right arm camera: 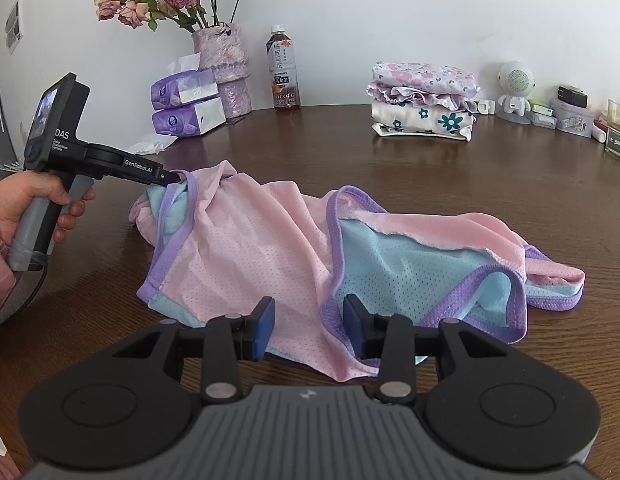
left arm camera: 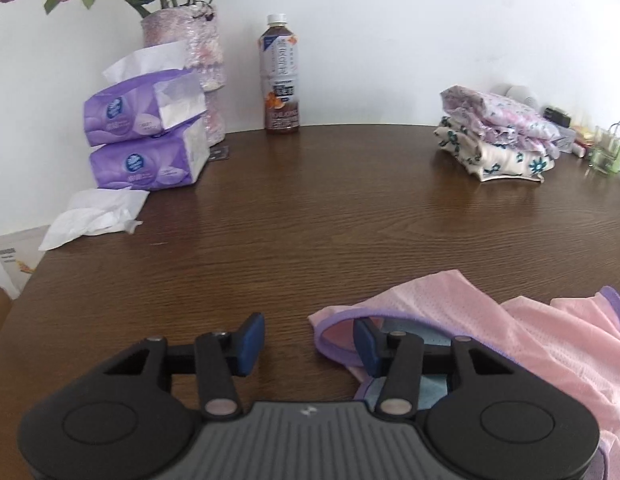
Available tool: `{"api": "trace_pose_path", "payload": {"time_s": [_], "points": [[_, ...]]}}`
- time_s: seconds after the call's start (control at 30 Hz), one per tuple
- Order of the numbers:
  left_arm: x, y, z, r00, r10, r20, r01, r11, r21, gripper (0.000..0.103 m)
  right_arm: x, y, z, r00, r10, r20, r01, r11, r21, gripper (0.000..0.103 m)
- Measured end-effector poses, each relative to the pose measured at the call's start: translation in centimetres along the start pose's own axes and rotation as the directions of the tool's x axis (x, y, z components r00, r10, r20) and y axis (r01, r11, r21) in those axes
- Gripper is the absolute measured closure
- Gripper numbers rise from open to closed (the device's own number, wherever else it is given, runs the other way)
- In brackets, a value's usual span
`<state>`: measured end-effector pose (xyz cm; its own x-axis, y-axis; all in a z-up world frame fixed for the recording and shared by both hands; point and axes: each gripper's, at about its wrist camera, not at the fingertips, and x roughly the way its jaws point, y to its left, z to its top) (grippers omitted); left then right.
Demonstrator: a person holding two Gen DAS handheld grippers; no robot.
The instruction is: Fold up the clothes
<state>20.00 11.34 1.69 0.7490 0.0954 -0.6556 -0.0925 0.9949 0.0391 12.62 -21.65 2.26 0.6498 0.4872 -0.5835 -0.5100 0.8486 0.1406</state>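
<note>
The vest point(right arm camera: 270, 248), pink mesh with a light-blue inner face and purple binding, lies crumpled across the near half of the table point(right arm camera: 469, 184), running from 9 o'clock to 3 o'clock in our right wrist view. One purple-edged opening gapes at its right end, showing the blue lining; the pink outer face is bunched into ridges at the centre.

Our left gripper point(left arm camera: 310, 340) stands wide open. Its right pad point(left arm camera: 365, 346) sits inside a purple-bound opening of the vest point(left arm camera: 489, 332), and its left pad point(left arm camera: 252, 338) is over bare table point(left arm camera: 310, 208); nothing is clamped between them. From the right wrist view the left gripper point(right arm camera: 178, 178) meets the vest's far-left corner at 10 o'clock, where the fabric rises slightly, with the left hand point(right arm camera: 26, 208) around its handle.

Our right gripper point(right arm camera: 310, 330) is likewise wide open, poised low over the vest's near edge. Whether its pads touch the cloth, we cannot tell.

Beyond the vest:
- Stack point(right arm camera: 423, 100) of folded floral garments, at 1 o'clock against the wall.
- Bottle point(right arm camera: 283, 74) of tea, at 12 o'clock.
- Vase point(right arm camera: 226, 68) of dried roses, with two purple tissue packs point(right arm camera: 186, 104) beside it, at 11 o'clock.
- White speaker figure point(right arm camera: 513, 88) at 2 o'clock.
</note>
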Motion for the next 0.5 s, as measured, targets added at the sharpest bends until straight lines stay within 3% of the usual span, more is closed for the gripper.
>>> {"api": "trace_pose_path", "payload": {"time_s": [0.17, 0.27, 0.37, 0.5], "points": [[0.3, -0.3, 0.0, 0.999, -0.045, 0.006, 0.045, 0.999, 0.026, 0.093, -0.4, -0.2, 0.1, 0.998, -0.043, 0.050, 0.041, 0.998, 0.042, 0.065], [0.0, -1.0, -0.1, 0.999, -0.044, 0.017, 0.043, 0.998, 0.052, 0.101, 0.1, -1.0, 1.1, 0.995, -0.079, 0.053, 0.075, 0.994, 0.077, 0.064], [-0.6, -1.2, -0.2, 0.998, -0.039, 0.048, 0.037, 0.998, 0.053, 0.102, 1.3, -2.1, 2.4, 0.997, -0.067, 0.027, 0.063, 0.990, 0.128, 0.064], [-2.3, -1.3, -0.2, 0.994, -0.038, 0.105, 0.033, 0.998, 0.052, 0.102, 3.1, -2.6, 4.2, 0.995, -0.102, 0.004, 0.101, 0.989, 0.110, 0.059]]}}
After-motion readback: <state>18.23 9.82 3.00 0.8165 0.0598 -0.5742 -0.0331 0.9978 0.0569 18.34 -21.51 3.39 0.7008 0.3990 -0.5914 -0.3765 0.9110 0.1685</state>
